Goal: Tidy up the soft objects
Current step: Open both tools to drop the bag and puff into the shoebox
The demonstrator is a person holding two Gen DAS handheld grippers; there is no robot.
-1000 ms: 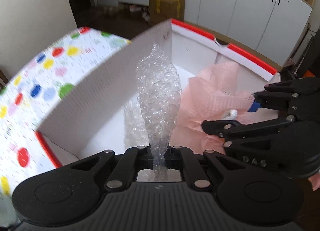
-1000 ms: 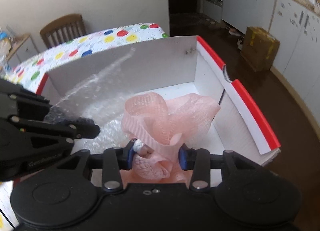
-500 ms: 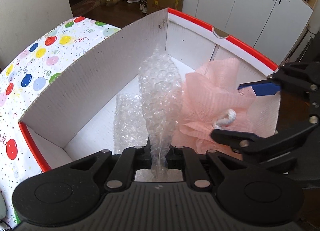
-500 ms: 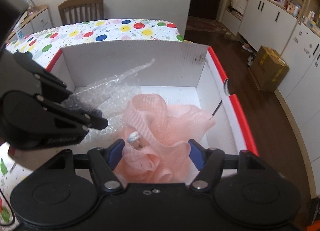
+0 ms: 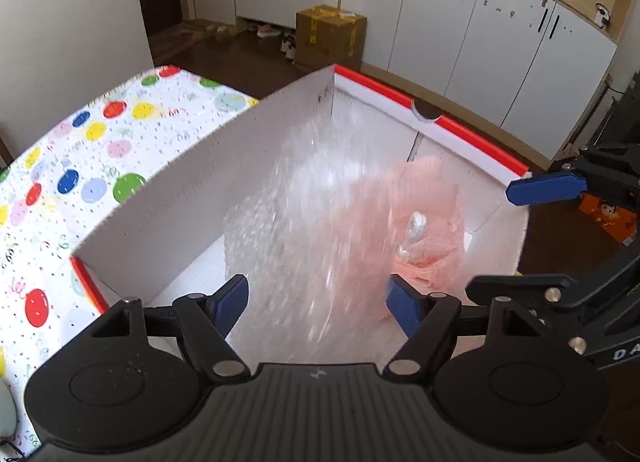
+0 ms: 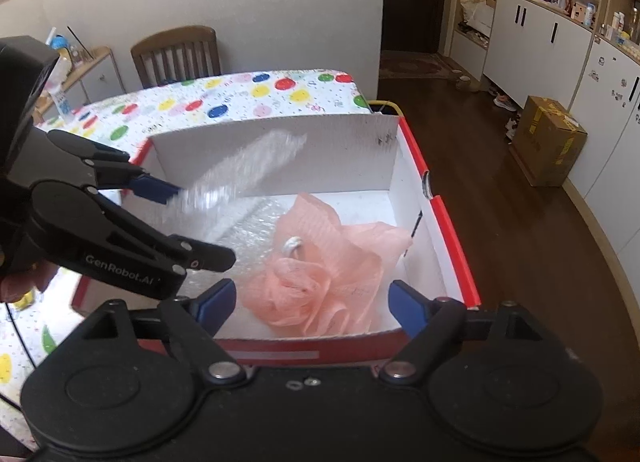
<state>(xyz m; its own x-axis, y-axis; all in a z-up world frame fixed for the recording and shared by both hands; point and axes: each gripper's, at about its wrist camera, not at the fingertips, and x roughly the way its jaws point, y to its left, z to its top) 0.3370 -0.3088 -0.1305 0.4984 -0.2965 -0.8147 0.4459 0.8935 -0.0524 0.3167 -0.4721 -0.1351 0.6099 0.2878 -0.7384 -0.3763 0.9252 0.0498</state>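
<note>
Now, line by line:
Left gripper [image 5: 316, 304]: jaws had just been opening and stood spread, blue pads clear of the bubble wrap [image 5: 304, 229], which showed as a blur between them over the box.
Right gripper [image 6: 310, 304]: jaws had just been opening and stood wide, nothing pinched between them, above the near wall of the box.
Pink mesh sponge [image 6: 320, 274]: lay loose on the box floor, right of the bubble wrap, its white cord loop on top.
Box [image 6: 280, 141]: white inside with red rim, on the polka-dot tablecloth [image 6: 240, 95].
Far right: brown carton [image 6: 550, 139] on the floor by white cabinets.
</note>
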